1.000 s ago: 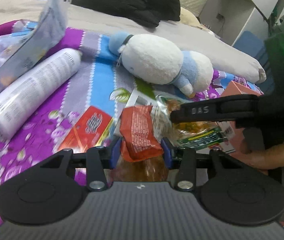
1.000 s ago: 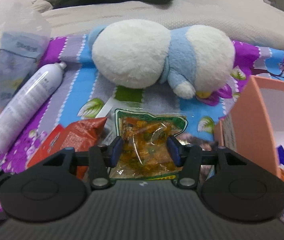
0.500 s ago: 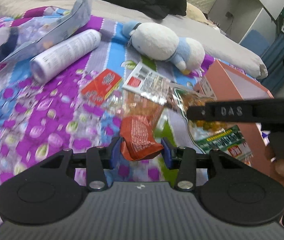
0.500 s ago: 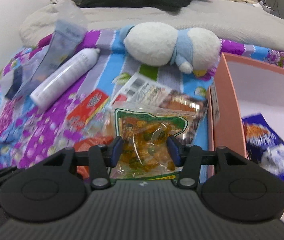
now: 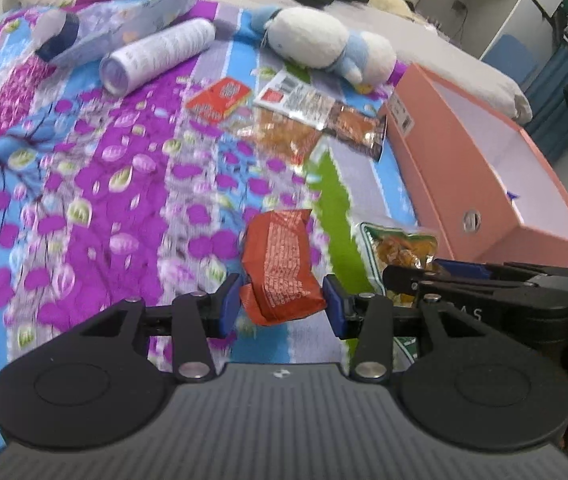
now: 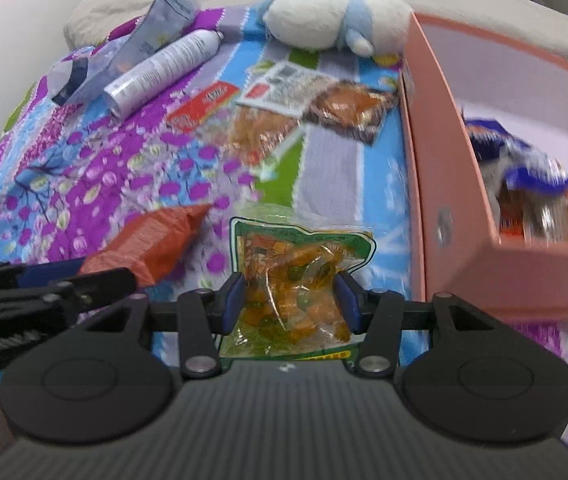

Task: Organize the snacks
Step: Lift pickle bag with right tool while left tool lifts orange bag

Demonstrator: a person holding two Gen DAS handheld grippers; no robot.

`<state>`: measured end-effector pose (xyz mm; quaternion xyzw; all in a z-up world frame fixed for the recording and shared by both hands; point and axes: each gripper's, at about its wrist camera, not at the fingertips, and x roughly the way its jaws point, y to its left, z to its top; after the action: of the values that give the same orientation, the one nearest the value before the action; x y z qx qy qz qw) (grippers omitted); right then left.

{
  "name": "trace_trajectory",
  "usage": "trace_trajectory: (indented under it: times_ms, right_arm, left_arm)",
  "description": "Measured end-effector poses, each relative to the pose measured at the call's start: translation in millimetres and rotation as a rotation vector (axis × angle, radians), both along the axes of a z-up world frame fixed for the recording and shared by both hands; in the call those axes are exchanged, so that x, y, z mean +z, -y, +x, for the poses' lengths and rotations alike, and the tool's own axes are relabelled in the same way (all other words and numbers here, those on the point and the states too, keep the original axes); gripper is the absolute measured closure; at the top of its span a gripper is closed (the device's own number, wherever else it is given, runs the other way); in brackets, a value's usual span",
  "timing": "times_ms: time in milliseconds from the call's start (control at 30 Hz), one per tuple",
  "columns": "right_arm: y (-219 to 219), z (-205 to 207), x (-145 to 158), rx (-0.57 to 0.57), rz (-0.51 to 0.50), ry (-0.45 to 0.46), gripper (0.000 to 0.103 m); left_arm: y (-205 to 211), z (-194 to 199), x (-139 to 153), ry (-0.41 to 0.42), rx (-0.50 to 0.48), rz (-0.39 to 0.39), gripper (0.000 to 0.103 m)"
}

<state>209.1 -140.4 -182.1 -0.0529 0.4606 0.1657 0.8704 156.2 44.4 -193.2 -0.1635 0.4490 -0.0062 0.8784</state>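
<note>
Inside pink box (image 6: 439, 152), just blue-and-orange snack packets (image 6: 539, 188).

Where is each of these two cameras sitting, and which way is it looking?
Left wrist: on the left gripper, looking down its fingers at the orange packet it grips; the right gripper shows beside it.
Right wrist: on the right gripper, looking at its green candy bag.
Shared: both snacks, pink box, floral bedspread, plush toy.

Six snack packs (image 6: 299, 280), one box (image 6: 439, 152), one plush (image 6: 323, 20).
</note>
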Motion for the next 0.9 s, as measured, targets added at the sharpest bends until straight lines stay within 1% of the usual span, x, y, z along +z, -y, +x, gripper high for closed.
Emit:
trace_trajectory:
  times_ms: [67, 100, 167, 233, 300, 367, 400, 433, 467, 633, 667, 733, 767, 800, 867, 900]
  right_arm:
    - [2.9, -6.5, -7.9, 0.012, 0.005, 0.002, 0.048]
    - [3.8, -10.3, -11.6, 0.024, 0.008, 0.003, 0.046]
    - [5.5, -14.3, -18.6, 0.04, 0.017, 0.003, 0.044]
    - [5.9, -16.9, -27.0, 0.043, 0.018, -0.012, 0.041]
    - [7.7, -20.9, -31.1, 0.044, 0.024, -0.009, 0.033]
    - [13.5, -26.0, -29.8, 0.035, 0.054, 0.029, 0.028]
    - [16.9, -28.2, -29.3, 0.025, 0.065, 0.038, 0.022]
    - [20.8, -29.7, -29.0, 0.008, 0.077, 0.045, 0.019]
    - [24.6, -31.2, -28.8, -0.005, 0.09, 0.053, 0.018]
    - [40.0, -36.9, -33.0, -0.051, 0.137, 0.079, 0.018]
    - [42.4, -38.9, -34.5, -0.054, 0.149, 0.092, 0.018]
    - [46.8, -46.9, -35.8, -0.037, 0.201, 0.16, 0.018]
    - [46.8, -50.2, -36.2, -0.008, 0.218, 0.182, 0.018]
    - [44.9, -53.5, -36.6, 0.021, 0.221, 0.192, 0.018]
    - [39.4, -56.7, -39.7, 0.034, 0.205, 0.2, 0.018]
    - [34.8, -57.6, -42.5, 0.038, 0.182, 0.199, 0.018]
  left_arm:
    - [0.3, -3.4, -3.8, -0.017, 0.003, 0.014, 0.053]
    - [0.2, -4.6, -4.9, -0.02, 0.004, 0.013, 0.053]
    - [0.7, -6.7, -5.9, -0.017, 0.002, 0.013, 0.053]
    - [1.9, -6.4, -6.9, -0.032, -0.01, 0.02, 0.048]
    - [1.6, -7.5, -6.4, -0.036, -0.003, 0.02, 0.032]
    - [1.1, -10.9, -4.8, -0.027, -0.01, 0.014, 0.027]
    - [0.9, -12.0, -4.4, -0.025, -0.012, 0.016, 0.025]
    - [0.7, -12.5, -4.6, -0.025, -0.016, 0.016, 0.024]
    - [0.6, -12.3, -5.1, -0.026, -0.02, 0.014, 0.022]
    - [2.0, -11.0, -7.1, -0.021, -0.038, 0.021, 0.021]
    - [2.2, -10.1, -7.5, -0.019, -0.04, 0.025, 0.02]
    - [2.8, -7.3, -8.8, -0.024, -0.042, 0.029, 0.018]
    - [3.1, -5.3, -9.5, -0.028, -0.045, 0.03, 0.018]
    - [3.2, -4.1, -10.2, -0.03, -0.048, 0.032, 0.018]
    - [3.5, -0.7, -12.3, -0.038, -0.045, 0.04, 0.018]
    - [3.4, 1.0, -14.1, -0.043, -0.042, 0.041, 0.018]
